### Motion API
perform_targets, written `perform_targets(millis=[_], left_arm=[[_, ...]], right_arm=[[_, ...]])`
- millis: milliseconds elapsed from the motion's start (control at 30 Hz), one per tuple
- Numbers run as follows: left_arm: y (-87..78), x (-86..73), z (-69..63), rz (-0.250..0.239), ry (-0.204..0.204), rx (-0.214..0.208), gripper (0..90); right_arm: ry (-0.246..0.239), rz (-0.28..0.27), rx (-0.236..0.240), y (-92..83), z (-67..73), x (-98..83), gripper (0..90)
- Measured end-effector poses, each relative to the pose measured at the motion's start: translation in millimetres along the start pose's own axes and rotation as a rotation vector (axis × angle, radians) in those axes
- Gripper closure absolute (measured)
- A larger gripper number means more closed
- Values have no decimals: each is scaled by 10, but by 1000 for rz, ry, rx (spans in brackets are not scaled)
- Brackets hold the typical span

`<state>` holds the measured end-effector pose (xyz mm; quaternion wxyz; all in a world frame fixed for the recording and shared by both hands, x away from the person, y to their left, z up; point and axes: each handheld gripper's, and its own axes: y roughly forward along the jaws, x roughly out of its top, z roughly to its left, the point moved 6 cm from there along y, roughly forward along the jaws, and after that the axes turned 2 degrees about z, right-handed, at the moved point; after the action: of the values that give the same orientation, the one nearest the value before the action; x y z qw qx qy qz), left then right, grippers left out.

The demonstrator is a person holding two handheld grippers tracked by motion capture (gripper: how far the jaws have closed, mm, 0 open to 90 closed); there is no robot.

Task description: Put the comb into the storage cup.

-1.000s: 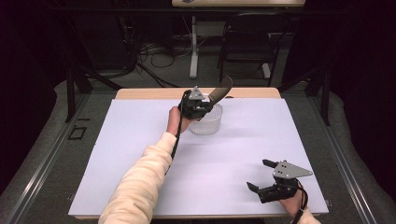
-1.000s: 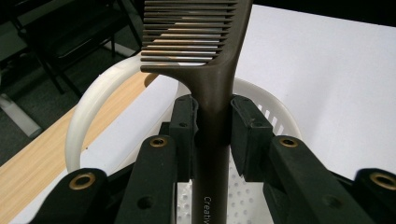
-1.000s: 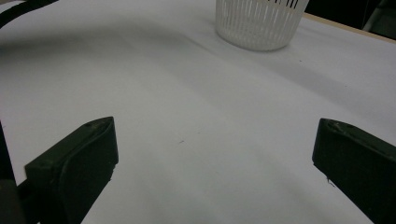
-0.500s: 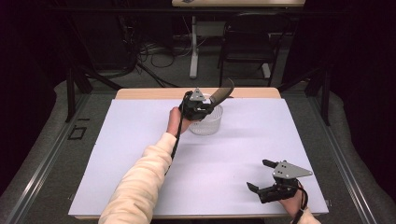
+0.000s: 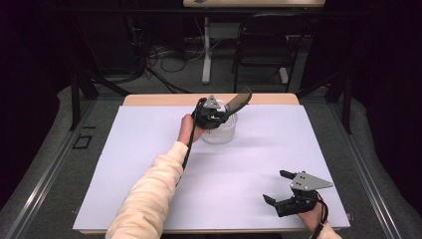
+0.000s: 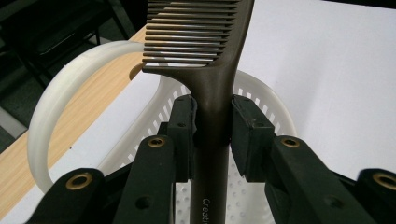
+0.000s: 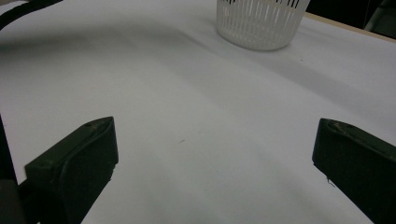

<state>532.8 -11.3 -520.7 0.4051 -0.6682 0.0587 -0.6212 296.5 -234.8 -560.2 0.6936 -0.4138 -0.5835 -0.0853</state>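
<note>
Over the white basket, at the far edge of the table, the left gripper holds a dark comb by its handle. Jaws are narrow, pads pressed on both sides of the handle. Comb teeth point up and away from the basket; handle end points down into the basket's mouth. Judgement: comb is held this way so it can be lowered or dropped straight into the basket.

Right gripper rests well apart from the basket, at the near right corner of the table. Jaws wide, nothing between them. Judgement: parked out of the way while the left hand works.

Left gripper view: pads clamp the comb just below the teeth; basket sits directly beneath, perforated floor visible; white hoop handle folded to one side; partial lettering on the comb handle. None of this detail is legible from the high view.

Right gripper view: slotted side wall of the basket seen from low on the table, bare white sheet between it and the open jaws.

High view: gives both grippers' places relative to the basket at once.
</note>
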Motion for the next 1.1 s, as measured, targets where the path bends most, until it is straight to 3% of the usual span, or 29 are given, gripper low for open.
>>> perform_targets(millis=[1100], left_arm=[[92,-53,-16,34,20,-34,704]], right_arm=[[1,0,2,-2,1,-1,0]])
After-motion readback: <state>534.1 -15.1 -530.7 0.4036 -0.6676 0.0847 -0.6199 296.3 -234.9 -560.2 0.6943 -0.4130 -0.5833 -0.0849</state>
